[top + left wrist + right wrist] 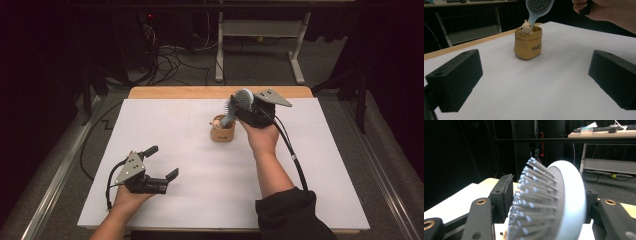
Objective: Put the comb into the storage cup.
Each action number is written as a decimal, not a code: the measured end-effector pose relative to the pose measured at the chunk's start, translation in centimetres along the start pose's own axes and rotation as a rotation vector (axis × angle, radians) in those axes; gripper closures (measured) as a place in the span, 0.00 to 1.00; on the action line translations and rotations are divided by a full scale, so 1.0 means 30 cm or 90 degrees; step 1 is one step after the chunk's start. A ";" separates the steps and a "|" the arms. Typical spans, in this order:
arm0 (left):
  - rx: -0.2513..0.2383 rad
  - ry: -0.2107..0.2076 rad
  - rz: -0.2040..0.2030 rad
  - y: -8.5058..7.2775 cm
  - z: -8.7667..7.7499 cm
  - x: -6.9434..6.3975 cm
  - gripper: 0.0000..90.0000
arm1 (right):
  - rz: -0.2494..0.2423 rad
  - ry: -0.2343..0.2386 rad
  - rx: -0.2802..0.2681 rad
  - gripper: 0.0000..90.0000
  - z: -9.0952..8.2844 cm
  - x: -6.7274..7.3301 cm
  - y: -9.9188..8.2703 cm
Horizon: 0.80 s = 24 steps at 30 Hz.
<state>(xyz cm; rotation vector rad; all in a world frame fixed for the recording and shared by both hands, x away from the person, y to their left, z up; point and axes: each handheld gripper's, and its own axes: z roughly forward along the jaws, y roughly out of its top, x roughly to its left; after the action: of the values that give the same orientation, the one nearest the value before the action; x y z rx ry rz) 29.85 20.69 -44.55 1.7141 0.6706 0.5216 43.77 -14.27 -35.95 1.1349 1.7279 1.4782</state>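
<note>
A pale blue hairbrush (243, 99) stands tilted with its handle down in a small tan cup (222, 131) near the table's far middle. A little bear figure (526, 26) peeks over the cup's rim. My right gripper (248, 107) is around the brush head (554, 200), bristles toward one jaw and the smooth back beside the other. The jaws stand a little apart and do not seem to press on the brush. My left gripper (163, 161) rests open near the front left of the white table top (200, 175), with nothing between its fingers, pointing toward the cup (527, 45).
The white sheet ends at a wooden strip (200, 92) along the far edge. Beyond it are cables on the floor (170, 60) and a white desk frame (260, 35). The person's right forearm (272, 170) crosses the table's right half.
</note>
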 end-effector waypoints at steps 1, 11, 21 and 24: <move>0.000 0.000 0.000 0.000 0.000 0.000 0.00 | 0.001 0.000 0.001 0.47 0.000 -0.001 0.000; 0.000 -0.002 0.001 0.001 -0.001 0.000 0.00 | 0.006 0.001 0.010 0.45 -0.004 -0.010 -0.005; 0.001 -0.005 0.002 0.000 0.003 -0.003 0.00 | 0.010 -0.011 0.017 0.44 -0.017 -0.041 -0.033; 0.002 -0.006 0.002 0.000 0.003 -0.003 0.00 | 0.011 -0.013 0.016 0.44 -0.021 -0.046 -0.035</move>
<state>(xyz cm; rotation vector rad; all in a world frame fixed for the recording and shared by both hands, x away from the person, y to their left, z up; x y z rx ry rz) 29.84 20.55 -44.57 1.7195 0.6623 0.5149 43.62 -15.80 -36.97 1.1765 1.7316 1.4545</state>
